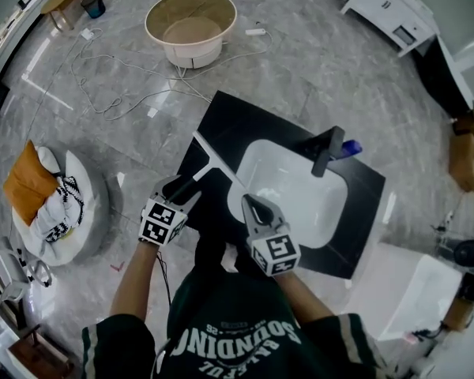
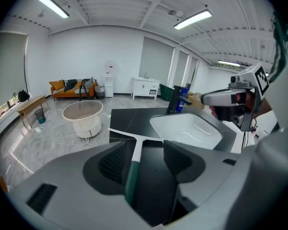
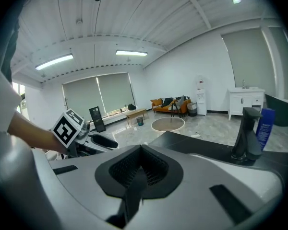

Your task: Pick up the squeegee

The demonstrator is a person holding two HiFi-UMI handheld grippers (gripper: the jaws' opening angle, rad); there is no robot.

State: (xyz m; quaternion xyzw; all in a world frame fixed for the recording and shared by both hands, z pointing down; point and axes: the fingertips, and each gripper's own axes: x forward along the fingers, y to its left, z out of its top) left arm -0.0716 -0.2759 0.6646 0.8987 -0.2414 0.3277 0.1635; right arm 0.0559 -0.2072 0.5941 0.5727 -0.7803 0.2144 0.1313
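**A:** Where does the squeegee (image 2: pixel 134 158) lie for the left gripper (image 2: pixel 144 148)?

**B:** Directly between its jaws. They are spread wide, one on each side of the green handle (image 2: pixel 130 178), and neither presses on it, so nothing is held yet. In the left gripper view the handle's long axis runs away from the gripper toward 12 o'clock. The white blade (image 2: pixel 134 135) crosses it at the far end, from 9 to 3 o'clock.

**A:** And the right gripper (image 3: pixel 140 152)?

**B:** Its jaws are pressed together with nothing between them. In the head view it hangs at 3 o'clock from the left one, over the near rim of the sink (image 1: pixel 300 204). The left hand is clearly the nearer.

**A:** What does the next move need?

**B:** I judge only a closing across the handle, then a lift straight up. The squeegee lies flat on the black countertop (image 1: pixel 245 121), so the jaws must stay low.

**A:** Is there room?

**B:** Yes, I think. The sink is just beside the blade's right end. The faucet (image 1: pixel 326 150) and a blue bottle (image 1: pixel 350 147) stand further, at 2 o'clock. The round tub (image 1: pixel 191 54) on the floor, at 12 o'clock, is well apart.
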